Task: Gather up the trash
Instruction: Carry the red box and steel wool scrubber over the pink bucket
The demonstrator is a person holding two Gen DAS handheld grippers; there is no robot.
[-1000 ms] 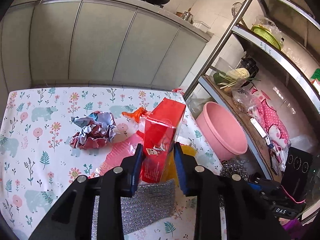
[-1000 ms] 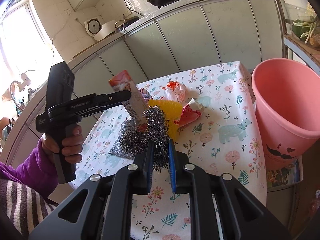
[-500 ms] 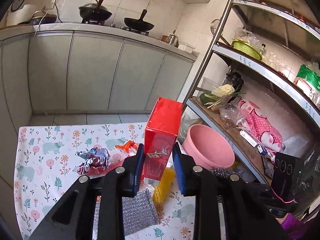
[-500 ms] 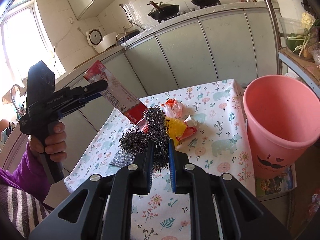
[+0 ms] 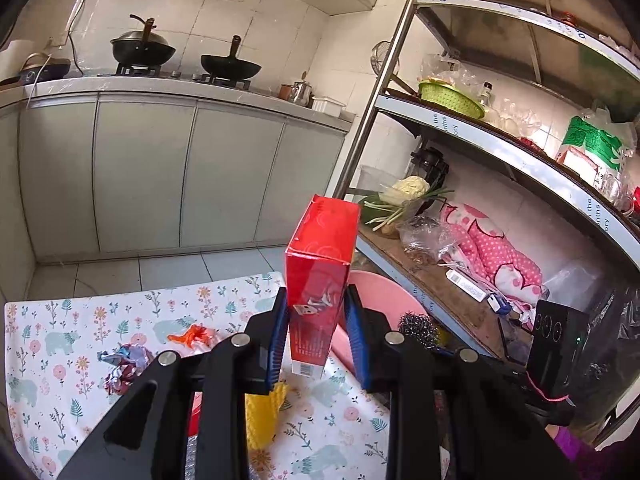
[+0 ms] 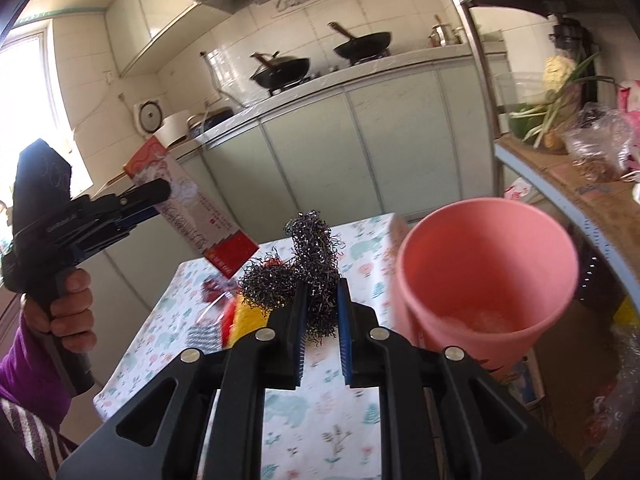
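My left gripper (image 5: 316,336) is clamped on the red box (image 5: 320,276), my right gripper (image 6: 320,312) on steel wool (image 6: 308,264), both lifted above the table (image 6: 320,420). I should carry each over the pink bin (image 6: 486,276) beside it before letting go, 1 at a time.

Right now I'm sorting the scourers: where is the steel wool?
The steel wool sits centre of the right wrist view, clamped in the right tool, left of the pink bin.

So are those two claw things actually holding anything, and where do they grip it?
Yes. The left gripper clamps the red box by its sides near the lower end. The right gripper pinches the steel wool scrubber at its lower part.
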